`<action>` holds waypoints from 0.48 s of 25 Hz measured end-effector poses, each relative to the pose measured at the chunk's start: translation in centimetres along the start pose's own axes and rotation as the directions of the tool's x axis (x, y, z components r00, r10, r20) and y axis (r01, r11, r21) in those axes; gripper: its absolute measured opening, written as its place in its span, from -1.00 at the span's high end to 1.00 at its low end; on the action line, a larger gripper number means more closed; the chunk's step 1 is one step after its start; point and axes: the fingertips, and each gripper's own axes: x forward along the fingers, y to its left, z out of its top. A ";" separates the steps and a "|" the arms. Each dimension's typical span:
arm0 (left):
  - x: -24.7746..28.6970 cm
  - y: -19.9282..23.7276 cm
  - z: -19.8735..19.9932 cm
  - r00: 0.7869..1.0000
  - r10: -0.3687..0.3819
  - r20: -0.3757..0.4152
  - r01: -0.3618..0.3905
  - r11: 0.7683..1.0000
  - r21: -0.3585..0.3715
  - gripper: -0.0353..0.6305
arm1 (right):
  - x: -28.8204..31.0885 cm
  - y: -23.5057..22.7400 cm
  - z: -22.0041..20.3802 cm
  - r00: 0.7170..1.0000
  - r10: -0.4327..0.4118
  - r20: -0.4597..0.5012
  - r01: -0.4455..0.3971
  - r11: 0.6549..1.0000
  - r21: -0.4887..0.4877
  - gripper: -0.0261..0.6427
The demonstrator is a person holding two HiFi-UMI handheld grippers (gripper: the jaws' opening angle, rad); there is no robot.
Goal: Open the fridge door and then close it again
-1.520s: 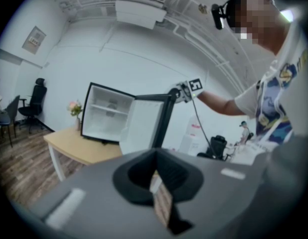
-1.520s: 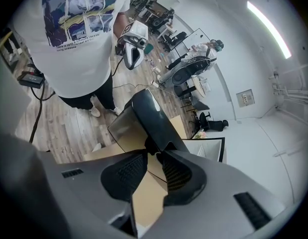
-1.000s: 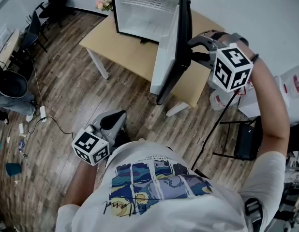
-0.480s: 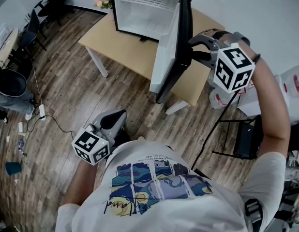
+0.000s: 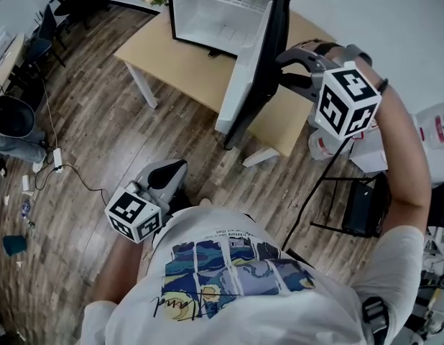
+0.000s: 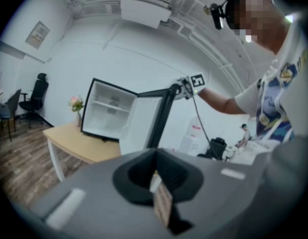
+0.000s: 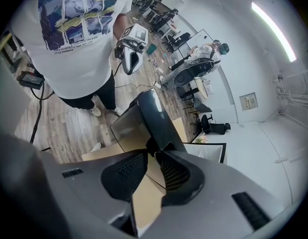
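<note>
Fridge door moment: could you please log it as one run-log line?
fridge door: open | right gripper: shut on fridge door edge | left gripper: shut, empty, away from door

Bright, even light filled the room, and a ceiling strip (image 7: 273, 31) blazed in the right gripper view. The fridge (image 5: 215, 13) interior washed out white. Fisheye bending curled the edges, the corners went dark, and the left gripper (image 6: 155, 177) sat blurred up close.
</note>
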 end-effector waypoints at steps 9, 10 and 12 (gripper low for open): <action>0.9 2.0 0.5 1.000 -0.004 -0.002 0.004 1.000 -0.005 0.87 | 1.8 -2.4 1.9 0.999 0.025 0.022 -0.025 1.000 -0.004 0.72; 1.1 2.2 0.5 1.000 -0.006 -0.002 0.006 1.000 -0.005 0.87 | 2.1 -2.7 2.2 0.999 0.026 0.026 -0.026 1.000 -0.001 0.72; 1.3 2.6 0.7 1.000 -0.011 -0.002 0.011 1.000 0.002 0.87 | 2.5 -3.5 2.8 0.999 0.025 0.033 -0.025 1.000 0.006 0.73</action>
